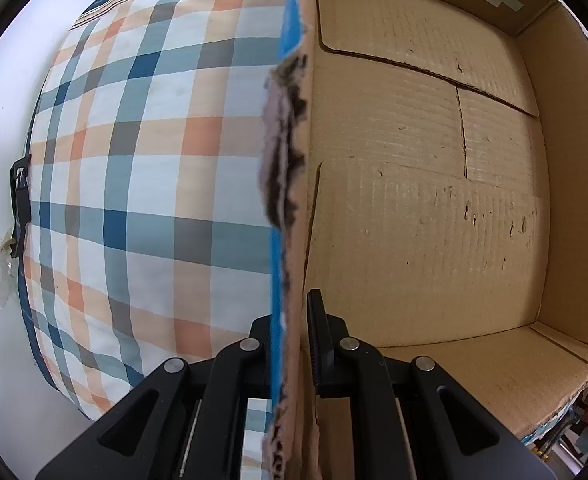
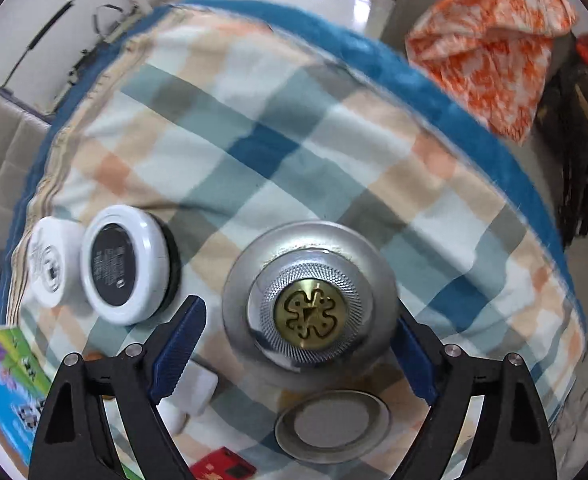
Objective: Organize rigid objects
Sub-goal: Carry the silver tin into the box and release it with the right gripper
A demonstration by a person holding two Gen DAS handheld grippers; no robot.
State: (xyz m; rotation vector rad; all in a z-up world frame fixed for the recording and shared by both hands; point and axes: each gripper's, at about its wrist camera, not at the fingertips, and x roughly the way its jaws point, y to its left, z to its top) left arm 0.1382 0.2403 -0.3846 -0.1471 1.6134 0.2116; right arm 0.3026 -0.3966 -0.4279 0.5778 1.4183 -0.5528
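The right gripper is pointing straight down with its jaws spread wide around a silver round container with a brass emblem on its lid; the left blue pad is standing clear of it, and whether the right pad is touching its side I cannot tell. Nothing is held yet, by my reading.

The left gripper is clamped shut on the torn wall of a cardboard box, holding the box steady; the inside of the box is lying empty to its right, the checked cloth to its left.

What could go wrong: the container is smooth and rounded, so a grip taken too high on the dome could be squeezing it out sideways (the soft cloth underneath is not helping). A lopsided closing could also be nudging it toward the small metal dish lying just below it.

Left of the right gripper, a white-rimmed round case and a white cap are resting side by side. A small white block is sitting under the left pad, close enough to be caught. A colourful carton and a red item are lying further down.
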